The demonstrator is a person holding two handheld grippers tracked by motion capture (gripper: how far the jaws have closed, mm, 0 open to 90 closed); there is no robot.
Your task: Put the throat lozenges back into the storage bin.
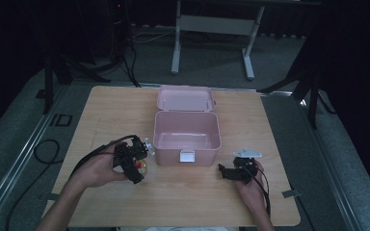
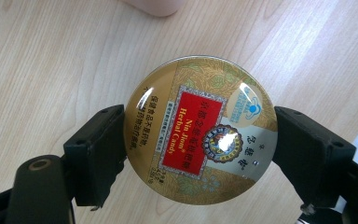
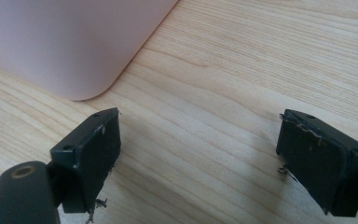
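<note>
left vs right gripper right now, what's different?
1. Load: the left gripper is clamped on a round gold candy tin; the right gripper holds nothing.
2. Jaws: the left gripper's press the tin's rim on both sides; the right gripper's stand wide apart over bare table.
3. Place: the left gripper sits left of the open pink box, the right gripper off its front right corner.

Shared: both are hand-held, low over the table, with black jaws.
</note>
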